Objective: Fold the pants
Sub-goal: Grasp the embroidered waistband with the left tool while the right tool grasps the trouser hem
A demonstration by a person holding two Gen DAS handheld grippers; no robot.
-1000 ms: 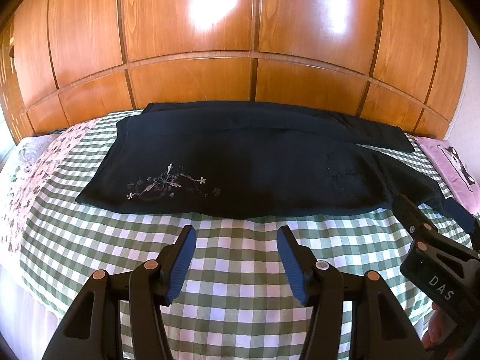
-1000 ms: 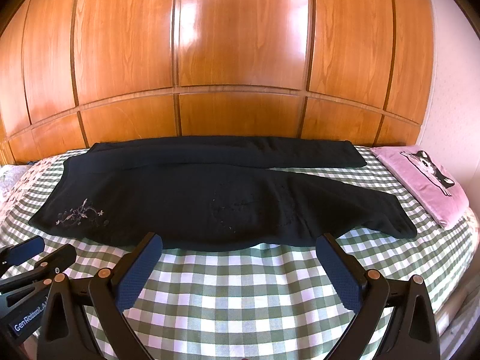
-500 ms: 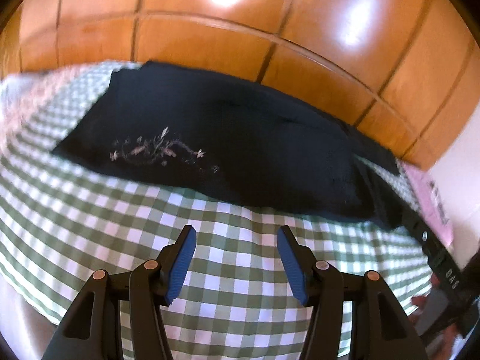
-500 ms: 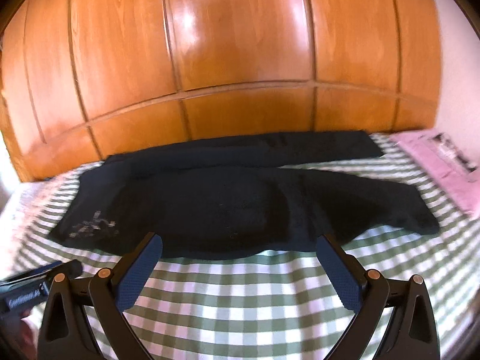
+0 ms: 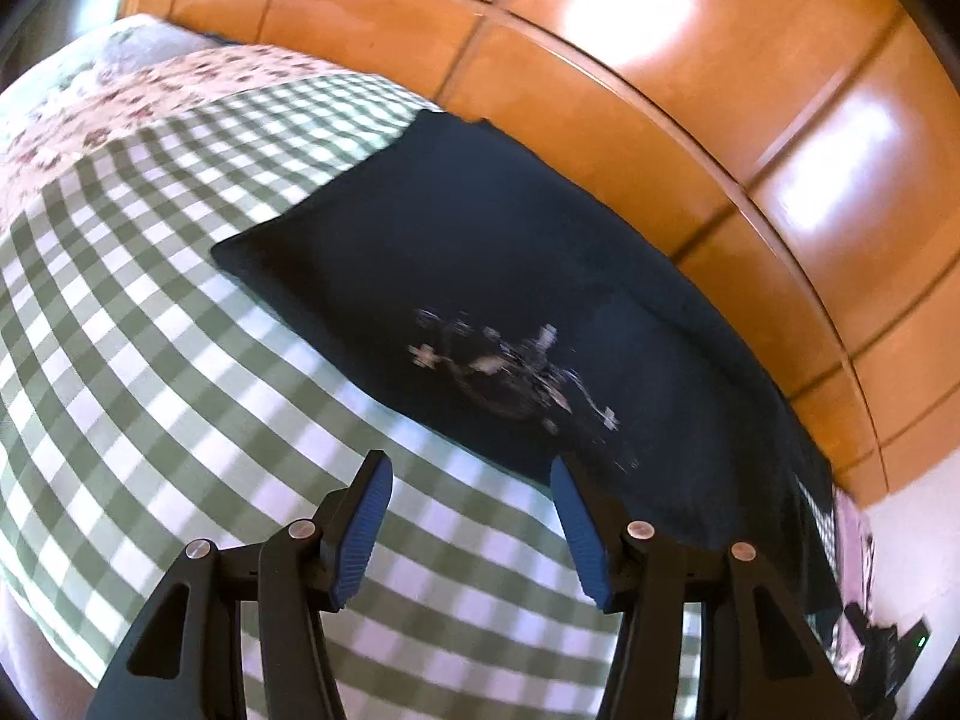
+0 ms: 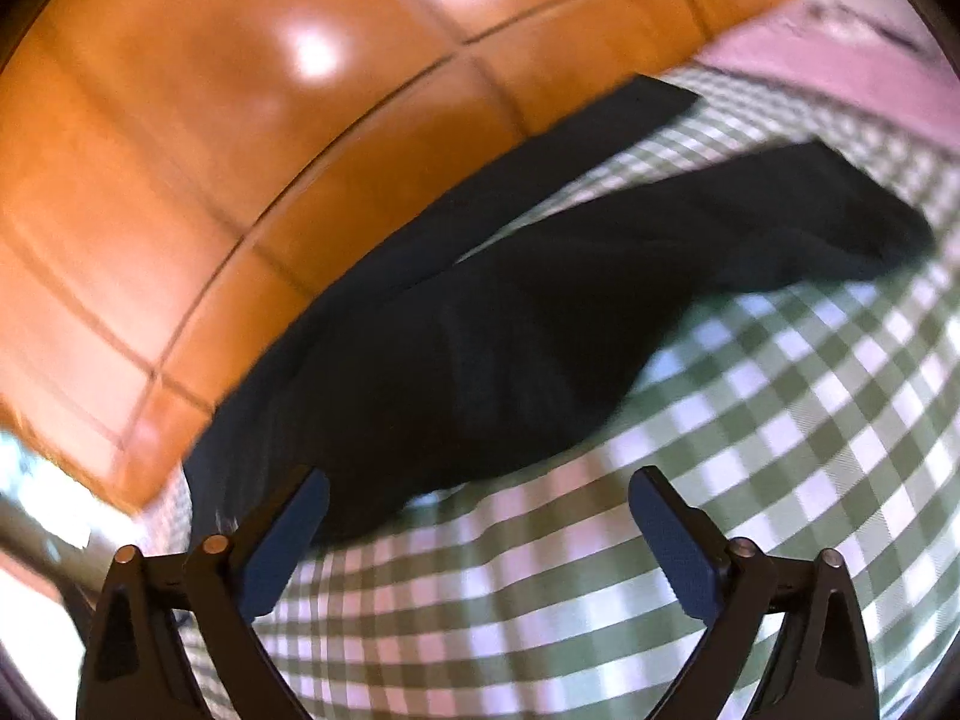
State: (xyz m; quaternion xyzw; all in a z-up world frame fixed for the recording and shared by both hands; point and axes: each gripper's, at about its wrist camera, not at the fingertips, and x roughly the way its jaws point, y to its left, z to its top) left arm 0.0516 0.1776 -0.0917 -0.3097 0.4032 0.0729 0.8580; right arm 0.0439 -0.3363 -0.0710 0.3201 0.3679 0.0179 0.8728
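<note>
Dark navy pants (image 5: 480,276) lie flat on a green-and-white checked bedspread (image 5: 150,360), with a small pale embroidered flower pattern (image 5: 516,366) near the waist end. My left gripper (image 5: 468,480) is open and empty, just in front of the near edge of the pants by the embroidery. In the right wrist view the pants (image 6: 540,336) spread their two legs to the right. My right gripper (image 6: 480,498) is wide open and empty, in front of the near edge of the pants' middle.
A glossy wooden headboard (image 5: 660,60) runs right behind the pants. A floral sheet (image 5: 120,90) covers the bed's left end. A pink pillow (image 6: 840,60) lies at the right end. Both views are tilted and blurred.
Both grippers have moved closer to the pants and tilted. The left one swung toward the embroidered waist end, the right one toward the middle. Both stayed open.
</note>
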